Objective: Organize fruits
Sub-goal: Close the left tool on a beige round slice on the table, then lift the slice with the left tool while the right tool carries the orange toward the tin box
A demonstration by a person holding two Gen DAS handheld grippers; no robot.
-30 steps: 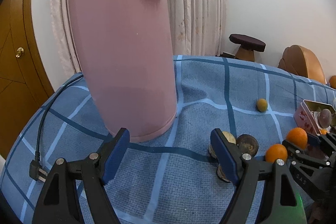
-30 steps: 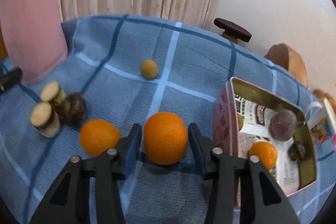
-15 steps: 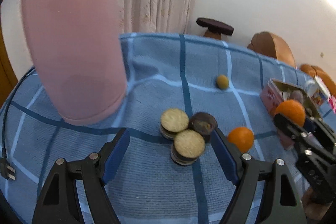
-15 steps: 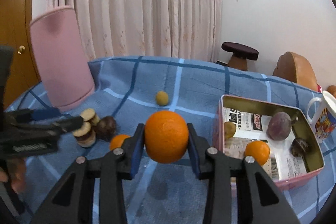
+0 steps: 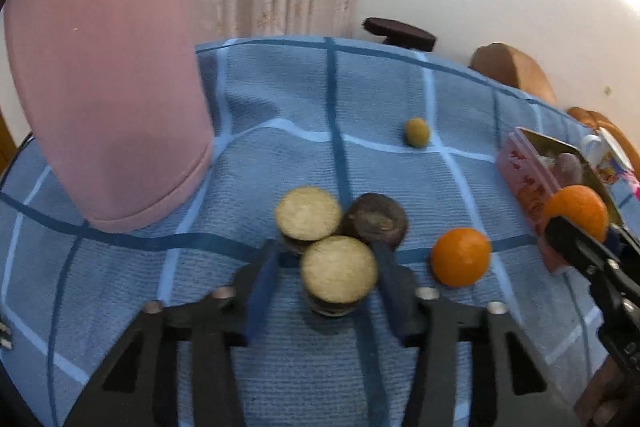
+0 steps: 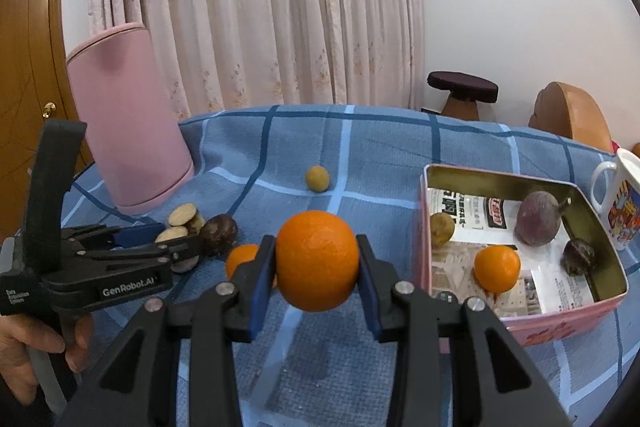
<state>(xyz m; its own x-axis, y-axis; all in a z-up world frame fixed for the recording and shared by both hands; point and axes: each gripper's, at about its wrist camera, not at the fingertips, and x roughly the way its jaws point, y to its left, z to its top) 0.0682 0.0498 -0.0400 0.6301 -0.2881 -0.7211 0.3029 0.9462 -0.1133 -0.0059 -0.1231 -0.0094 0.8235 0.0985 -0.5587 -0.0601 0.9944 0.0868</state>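
My right gripper point(image 6: 316, 255) is shut on an orange point(image 6: 317, 259) and holds it above the blue checked cloth, left of the pink tin box point(image 6: 520, 323). The box holds an orange, a purple fruit, a yellowish fruit and a dark one. In the left wrist view my left gripper point(image 5: 326, 259) straddles the nearest pale-topped cut piece point(image 5: 339, 269). Its jaws are closing, and a strip of cloth still shows beside the left pad. A second cut piece point(image 5: 308, 213) and a dark round fruit point(image 5: 376, 223) touch it behind. A loose orange point(image 5: 460, 257) lies to the right.
A tall pink kettle point(image 5: 108, 87) stands close on the left. A small yellow-green fruit point(image 5: 417, 132) lies alone farther back. A printed mug point(image 6: 624, 203) stands right of the box. A person's hand point(image 6: 24, 339) grips the left tool's handle.
The left gripper swung right and down from the kettle to the cut pieces, and its jaws narrowed around the nearest one. The right gripper lifted the orange off the cloth, then held still.
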